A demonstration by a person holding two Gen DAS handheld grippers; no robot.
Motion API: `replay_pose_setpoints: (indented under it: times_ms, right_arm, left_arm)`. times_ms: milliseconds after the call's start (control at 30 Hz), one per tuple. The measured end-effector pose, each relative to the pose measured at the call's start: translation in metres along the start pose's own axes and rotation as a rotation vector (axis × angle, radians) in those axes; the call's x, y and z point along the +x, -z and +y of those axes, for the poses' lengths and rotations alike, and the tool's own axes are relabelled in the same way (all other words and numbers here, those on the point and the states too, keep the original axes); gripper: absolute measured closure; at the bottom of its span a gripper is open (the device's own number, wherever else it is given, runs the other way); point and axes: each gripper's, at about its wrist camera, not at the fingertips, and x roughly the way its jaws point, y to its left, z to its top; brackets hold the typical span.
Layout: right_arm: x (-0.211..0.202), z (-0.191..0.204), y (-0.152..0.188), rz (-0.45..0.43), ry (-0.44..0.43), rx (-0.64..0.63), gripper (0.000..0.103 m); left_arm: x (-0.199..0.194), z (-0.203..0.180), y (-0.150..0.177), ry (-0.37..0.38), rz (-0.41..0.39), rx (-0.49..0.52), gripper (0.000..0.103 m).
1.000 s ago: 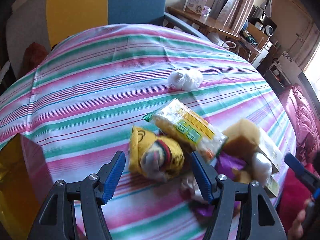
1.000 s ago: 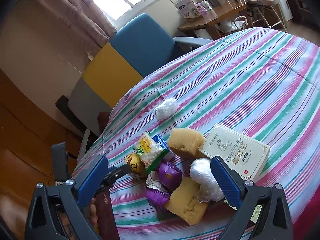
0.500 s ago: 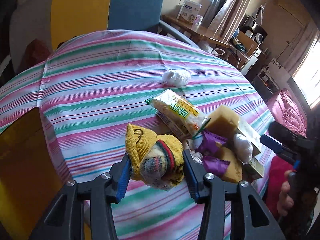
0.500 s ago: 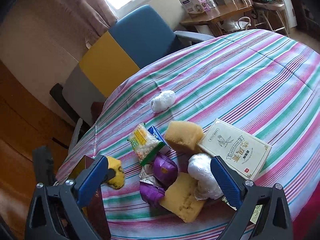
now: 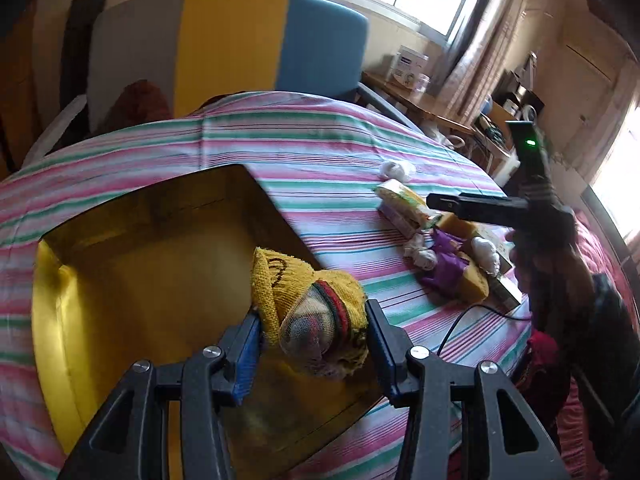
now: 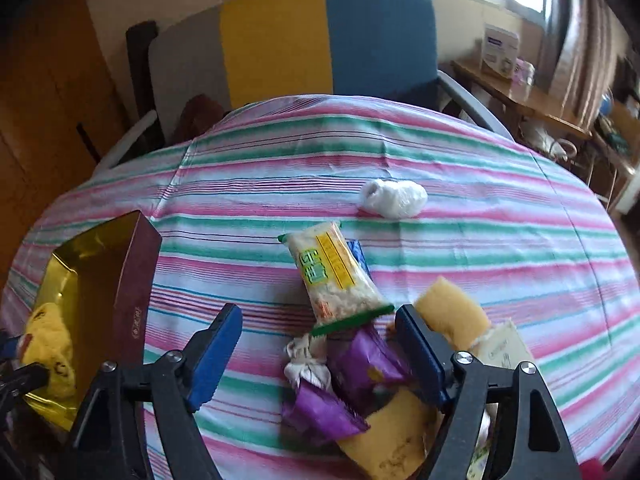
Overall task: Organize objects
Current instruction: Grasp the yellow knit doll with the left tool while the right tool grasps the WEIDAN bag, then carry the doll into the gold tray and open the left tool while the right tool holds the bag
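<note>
Hard to make out in the right wrist view: the pile's near end, with the sponge [image 6: 390, 446] and booklet [image 6: 502, 350] cut off behind the right gripper [image 6: 320, 354] and the frame edge. Held tight in the left gripper [image 5: 312, 330], a rolled yellow sock [image 5: 310, 300], hanging over the gold-lined box [image 5: 52, 320] at the table's [image 5: 320, 148] left edge. Half wide and just narrowed with no pad contact, the right gripper, hovering over purple packets [image 6: 360, 364] and a knotted white bundle [image 6: 306, 360], with the noodle packet [image 6: 334, 276] just beyond

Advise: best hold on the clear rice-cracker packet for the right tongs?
Grip the rice-cracker packet across its narrow middle, from above. It lies flat and long on the tablecloth, sides exposed; its green-sealed end rests over the purple wrappers, so avoid that end.
</note>
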Motion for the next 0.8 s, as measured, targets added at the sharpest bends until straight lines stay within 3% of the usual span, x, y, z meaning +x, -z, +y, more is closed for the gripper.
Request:
replay_pose_setpoints:
  times_ms: [133, 233, 267, 300, 333, 533, 700, 800]
  right_arm:
    - [0.051, 0.005, -0.026, 0.106, 0.07, -0.056, 0.023]
    - [0.083, 0.001, -0.03, 0.2, 0.076, -0.041, 0.027]
    - [0.089, 0.001, -0.029, 0.221, 0.087, -0.038, 0.035]
    - [0.09, 0.003, -0.027, 0.23, 0.102, -0.043, 0.057]
    - [0.087, 0.005, -0.026, 0.219, 0.107, -0.046, 0.063]
    - [0.046, 0.036, -0.014, 0.149, 0.005, -0.088, 0.064]
    - [0.038, 0.078, 0.025, 0.186, -0.113, -0.133, 0.063]
    - [0.047, 0.094, 0.048, 0.212, -0.127, -0.166, 0.063]
  left_arm:
    - [-0.019, 0.035, 0.021, -0.027, -0.006, -0.101, 0.054]
    - [-0.031, 0.052, 0.033, -0.047, -0.012, -0.147, 0.054]
    - [-0.035, 0.058, 0.037, -0.054, -0.016, -0.16, 0.054]
    - [-0.039, 0.062, 0.039, -0.06, -0.022, -0.17, 0.054]
    - [-0.044, 0.068, 0.041, -0.066, -0.031, -0.184, 0.054]
    - [-0.055, 0.09, 0.049, -0.079, -0.062, -0.248, 0.054]
    - [-0.061, 0.098, 0.054, -0.103, -0.081, -0.278, 0.054]
    - [-0.065, 0.107, 0.055, -0.138, -0.086, -0.292, 0.054]
